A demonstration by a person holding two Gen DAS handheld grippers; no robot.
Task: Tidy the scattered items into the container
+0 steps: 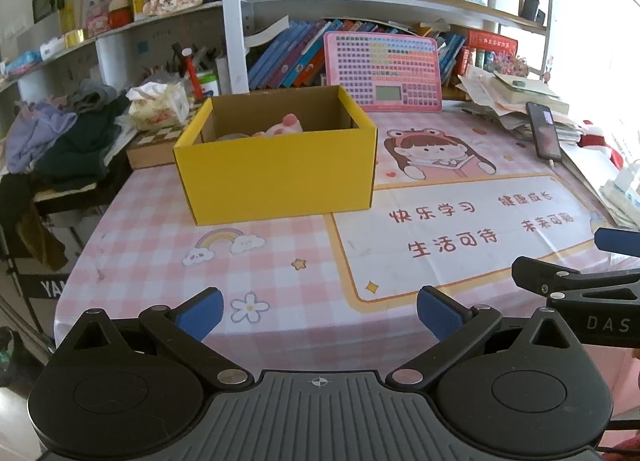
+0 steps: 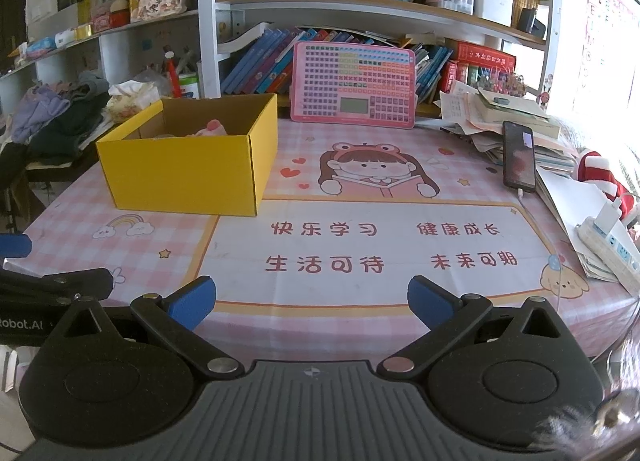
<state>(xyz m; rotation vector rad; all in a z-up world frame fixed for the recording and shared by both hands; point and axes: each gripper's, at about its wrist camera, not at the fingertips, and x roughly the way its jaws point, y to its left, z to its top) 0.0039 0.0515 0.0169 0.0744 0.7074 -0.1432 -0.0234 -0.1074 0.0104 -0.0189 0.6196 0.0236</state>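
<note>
A yellow cardboard box (image 1: 280, 173) stands open on the pink checked table mat (image 1: 280, 261), also in the right wrist view (image 2: 188, 173). Inside it lie a pink plush toy (image 1: 286, 125) (image 2: 214, 128) and something grey, mostly hidden by the box wall. My left gripper (image 1: 320, 313) is open and empty, low over the near table edge, well in front of the box. My right gripper (image 2: 312, 301) is open and empty, right of the box and nearer me. Each gripper shows at the edge of the other's view.
A pink keyboard toy (image 2: 354, 85) leans against the bookshelf behind the table. A phone (image 2: 519, 157) on a cable and a paper stack (image 2: 516, 113) sit at the right, a power strip (image 2: 608, 237) at the right edge. Clothes (image 1: 60, 141) and a tissue box (image 1: 160, 107) lie left.
</note>
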